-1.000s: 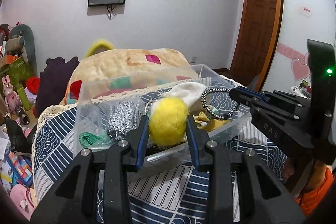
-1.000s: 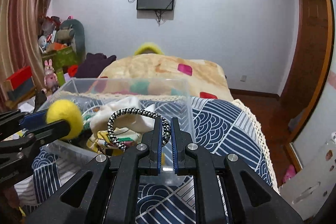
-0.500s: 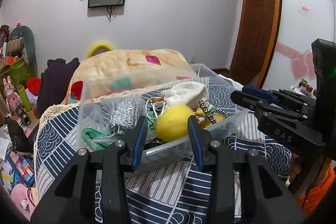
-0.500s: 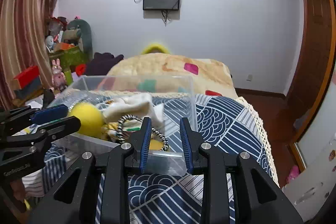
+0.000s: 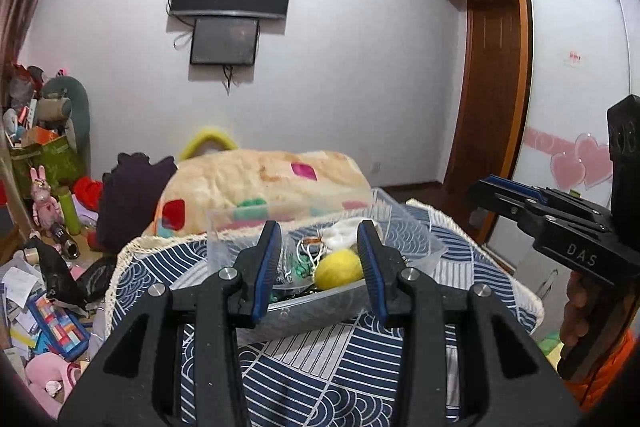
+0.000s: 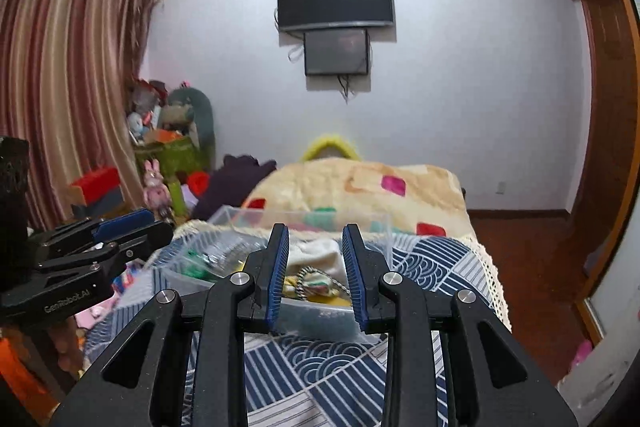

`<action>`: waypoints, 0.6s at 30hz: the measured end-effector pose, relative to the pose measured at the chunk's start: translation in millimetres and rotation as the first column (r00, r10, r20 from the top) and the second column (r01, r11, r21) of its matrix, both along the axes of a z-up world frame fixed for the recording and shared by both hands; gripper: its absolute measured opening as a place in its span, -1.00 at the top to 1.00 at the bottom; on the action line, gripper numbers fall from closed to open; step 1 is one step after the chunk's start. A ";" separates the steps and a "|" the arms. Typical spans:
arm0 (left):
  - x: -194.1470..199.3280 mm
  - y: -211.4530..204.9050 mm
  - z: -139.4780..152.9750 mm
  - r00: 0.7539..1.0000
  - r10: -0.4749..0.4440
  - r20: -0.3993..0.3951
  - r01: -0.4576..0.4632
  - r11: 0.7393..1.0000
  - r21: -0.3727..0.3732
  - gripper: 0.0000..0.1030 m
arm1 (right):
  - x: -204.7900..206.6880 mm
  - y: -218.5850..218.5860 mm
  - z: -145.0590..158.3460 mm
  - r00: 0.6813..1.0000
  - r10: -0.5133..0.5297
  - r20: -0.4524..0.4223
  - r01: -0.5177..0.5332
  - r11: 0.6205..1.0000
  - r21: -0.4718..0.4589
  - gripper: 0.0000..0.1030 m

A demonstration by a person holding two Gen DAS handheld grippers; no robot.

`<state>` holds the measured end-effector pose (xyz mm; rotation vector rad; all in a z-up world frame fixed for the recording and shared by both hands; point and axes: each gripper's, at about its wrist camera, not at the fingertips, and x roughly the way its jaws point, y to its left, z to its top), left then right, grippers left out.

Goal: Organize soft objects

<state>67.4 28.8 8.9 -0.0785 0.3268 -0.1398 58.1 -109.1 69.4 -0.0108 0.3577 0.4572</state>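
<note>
Bed: blue patterned bedspread (image 5: 328, 359) is lying under a clear bin (image 5: 416, 247).
Ball: yellow ball (image 5: 338, 269) is sitting inside the bin, among cords and a white cloth (image 6: 316, 253).
Left gripper (image 5: 320, 267): gaping wide, holding nothing, ball lying straight ahead and slightly right.
Right gripper (image 6: 316, 267): jaws spread, empty (bin straight ahead, the ball hidden from it).
Nearer: seemingly the left.

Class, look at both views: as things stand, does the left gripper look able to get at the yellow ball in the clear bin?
Probably yes. The left gripper is open, and the yellow ball lies uncovered near the front wall of the open-topped clear bin, showing between the fingers. The right gripper is off to the side.
</note>
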 end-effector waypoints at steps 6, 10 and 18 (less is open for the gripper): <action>-23.8 0.0 9.1 0.998 0.027 0.054 -0.027 1.000 -0.008 -0.26 | -18.1 -1.9 3.5 0.998 -0.017 0.064 0.016 1.000 0.018 -0.37; -33.4 -2.1 8.4 0.997 0.035 0.069 -0.035 0.999 0.002 -0.54 | -23.8 0.4 2.2 0.996 -0.022 0.088 0.020 1.000 0.020 -0.64; -44.2 0.2 4.3 0.991 0.080 0.103 -0.080 0.997 -0.007 -0.99 | -35.8 -2.4 -3.1 0.992 -0.047 0.121 0.042 0.998 0.042 -1.00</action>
